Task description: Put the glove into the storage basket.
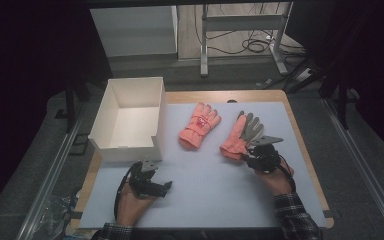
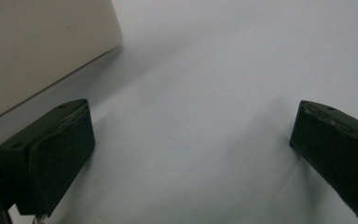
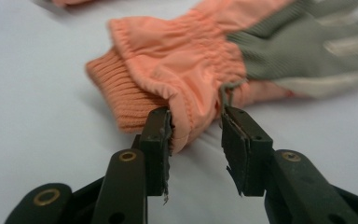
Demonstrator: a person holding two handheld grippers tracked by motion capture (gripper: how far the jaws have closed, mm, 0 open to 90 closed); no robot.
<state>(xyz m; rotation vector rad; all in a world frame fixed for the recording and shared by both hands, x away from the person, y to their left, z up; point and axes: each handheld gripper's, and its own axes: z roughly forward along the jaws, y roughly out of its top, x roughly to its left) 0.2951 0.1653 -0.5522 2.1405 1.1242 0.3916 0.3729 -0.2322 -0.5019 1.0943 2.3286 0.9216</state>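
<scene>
While my right claw [image 3: 196,135] sits low over the pale, matte table sheet [image 1: 210,175], its two flat black jaws bracket a fold of the nearer glove's [image 3: 191,70] wrist: the gathered, elasticated salmon fabric bulges between them, touching the left pad, with a small gap still showing beside the right pad. So the jaws stand part-way closed around the fold, and I cannot tell that they pinch it firmly. Just ahead and left of the jaws, the ribbed knit cuff [image 3: 116,93] sticks out as a short rounded tube. Farther ahead and to the right, the palm turns into grey, finely woven material with paler strips, and the fingers there are blurred.

From above, this glove [image 1: 240,135] lies palm up directly beyond my right claw [image 1: 260,152], fingers pointing away. A second salmon glove [image 1: 199,125], puffy and quilted with a strap across the wrist, lies well off to that claw's left.

My left claw [image 2: 191,154] is spread wide over bare sheet, with nothing between its grainy rectangular pads. A smooth cream-walled box [image 2: 37,46], open-topped and square-cornered, stands just ahead and left of it.
</scene>
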